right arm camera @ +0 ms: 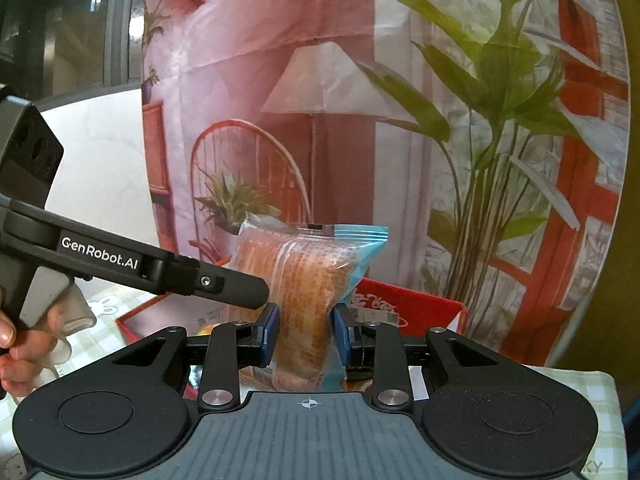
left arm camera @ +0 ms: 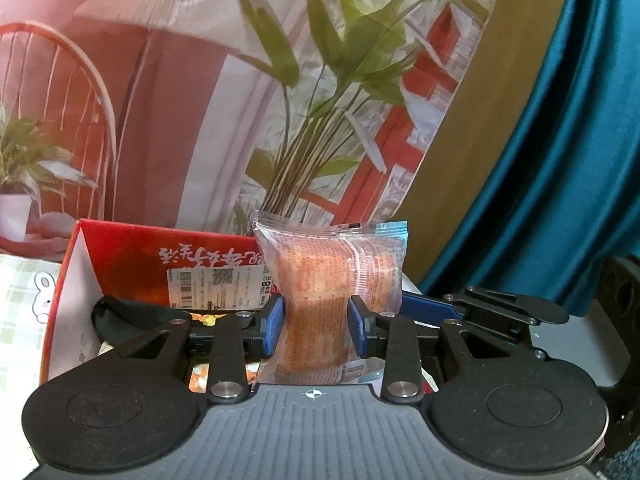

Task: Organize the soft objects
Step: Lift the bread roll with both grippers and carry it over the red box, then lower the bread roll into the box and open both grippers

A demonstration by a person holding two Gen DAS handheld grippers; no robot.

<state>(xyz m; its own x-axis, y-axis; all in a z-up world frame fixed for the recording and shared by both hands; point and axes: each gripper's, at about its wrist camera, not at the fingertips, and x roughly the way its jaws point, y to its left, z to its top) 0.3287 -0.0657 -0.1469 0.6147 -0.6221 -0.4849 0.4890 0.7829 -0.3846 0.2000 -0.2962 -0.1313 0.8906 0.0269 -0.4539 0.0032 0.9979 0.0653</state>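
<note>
My left gripper (left arm camera: 316, 322) is shut on a soft orange snack packet (left arm camera: 332, 276) in clear wrap with a blue edge, squeezing its waist, above an open red box (left arm camera: 132, 256). My right gripper (right arm camera: 305, 334) is shut on a similar orange packet (right arm camera: 304, 276), also pinched at the middle. The left gripper's body (right arm camera: 160, 270) shows in the right wrist view, just left of that packet. The right gripper's arm (left arm camera: 500, 304) shows at the right in the left wrist view, beside the left packet.
A printed backdrop (left arm camera: 240, 100) with a lamp, chair and green plant stands behind. A teal curtain (left arm camera: 560, 160) hangs right. The red box (right arm camera: 404, 304) holds other wrapped items (left arm camera: 200, 376). A checked tablecloth (right arm camera: 572, 392) covers the table.
</note>
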